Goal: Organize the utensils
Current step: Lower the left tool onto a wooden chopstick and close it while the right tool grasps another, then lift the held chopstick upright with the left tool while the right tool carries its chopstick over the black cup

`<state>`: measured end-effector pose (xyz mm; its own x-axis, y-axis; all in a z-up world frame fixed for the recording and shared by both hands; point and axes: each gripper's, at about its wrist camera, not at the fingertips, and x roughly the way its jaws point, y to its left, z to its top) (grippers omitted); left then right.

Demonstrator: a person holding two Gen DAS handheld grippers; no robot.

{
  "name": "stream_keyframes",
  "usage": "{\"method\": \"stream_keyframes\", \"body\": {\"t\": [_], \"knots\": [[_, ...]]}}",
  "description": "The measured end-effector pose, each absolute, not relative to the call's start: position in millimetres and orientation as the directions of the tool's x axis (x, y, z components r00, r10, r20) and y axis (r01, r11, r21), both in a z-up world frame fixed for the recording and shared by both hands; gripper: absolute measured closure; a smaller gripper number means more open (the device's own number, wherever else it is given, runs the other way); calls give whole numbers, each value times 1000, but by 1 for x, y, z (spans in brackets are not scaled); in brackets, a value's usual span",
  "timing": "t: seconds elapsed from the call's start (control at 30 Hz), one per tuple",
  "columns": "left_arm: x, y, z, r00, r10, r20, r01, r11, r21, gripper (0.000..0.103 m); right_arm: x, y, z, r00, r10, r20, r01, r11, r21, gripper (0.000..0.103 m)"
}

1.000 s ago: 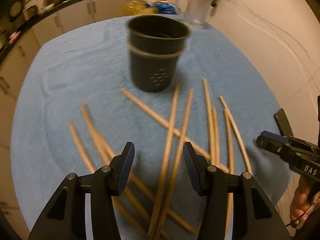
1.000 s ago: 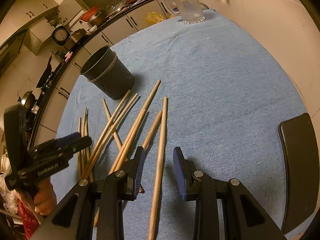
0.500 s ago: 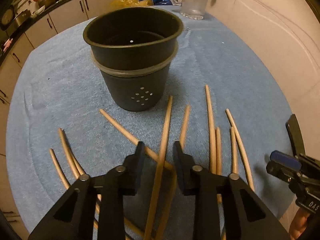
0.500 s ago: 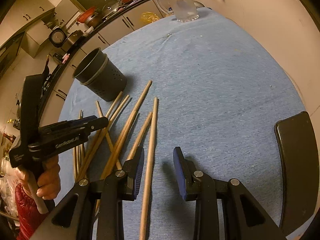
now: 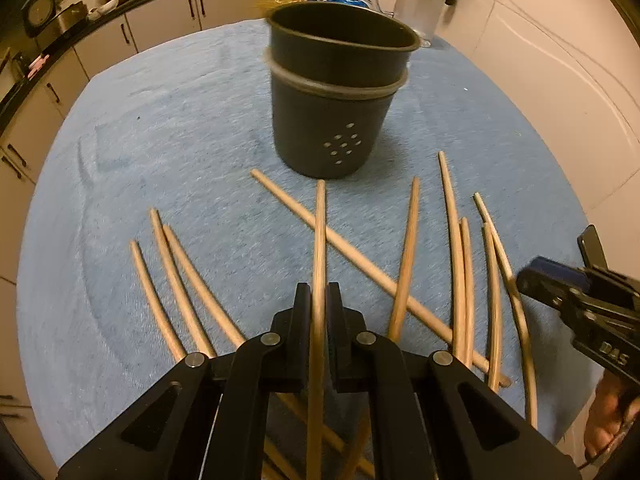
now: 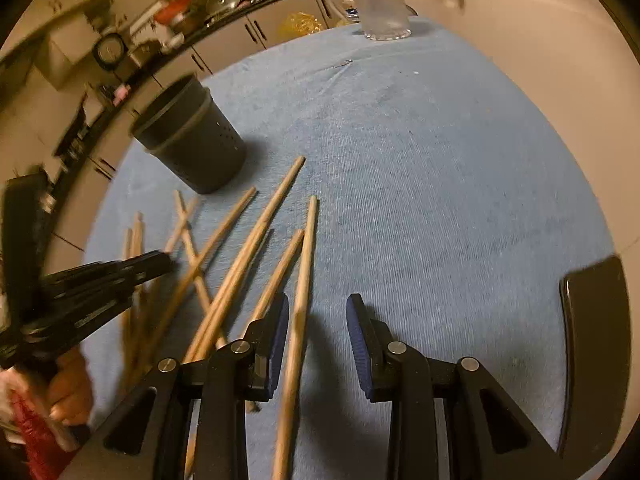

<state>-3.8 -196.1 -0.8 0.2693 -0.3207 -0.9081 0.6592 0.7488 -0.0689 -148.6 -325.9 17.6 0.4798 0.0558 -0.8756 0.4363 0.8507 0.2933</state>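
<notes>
Clamping one wooden chopstick (image 5: 319, 248), the left gripper (image 5: 319, 304) has just closed its jaws onto it above the blue cloth (image 5: 168, 128), short of the dark holder cup (image 5: 336, 96). Beside it, the right gripper (image 6: 318, 332) stands partly open, another chopstick (image 6: 302, 280) lying loose between its pads.

Each camera sits just behind its own hand-held gripper and looks steeply down along the fingers, close over the surface (image 5: 168, 128). The left view faces the dark cup (image 5: 332, 108) head-on near the far edge. The right view sees that cup (image 6: 192, 140) toward the left edge. Both share the blue cloth, the scattered wooden sticks (image 5: 404, 256), the cup, the glass jug (image 6: 380, 4) and the kitchen cabinets beyond.
</notes>
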Motion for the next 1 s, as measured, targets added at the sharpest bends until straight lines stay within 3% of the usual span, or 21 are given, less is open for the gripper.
{"method": "stream_keyframes", "body": {"t": [0.17,0.23,0.3,0.6,1.0], "knots": [[-1,-193,-10,275,-316,-908,648,758,-67,96,-126,-306,11,409,-52,-911,387,914,122,75],[-2,-195,-13,284,-313,-906,647,760,-60,96,-122,-302,10,388,-97,-917,379,923,63,93],[-4,-194,-11,304,-304,-903,645,763,-39,96,-120,-302,10,386,-97,-917,376,925,60,95],[-34,-187,20,376,-315,-872,629,777,-9,96,-133,-315,19,452,-38,-891,408,897,169,96],[-56,-176,59,435,-341,-833,629,777,10,96,-150,-311,47,523,-43,-851,402,893,202,96]]}}
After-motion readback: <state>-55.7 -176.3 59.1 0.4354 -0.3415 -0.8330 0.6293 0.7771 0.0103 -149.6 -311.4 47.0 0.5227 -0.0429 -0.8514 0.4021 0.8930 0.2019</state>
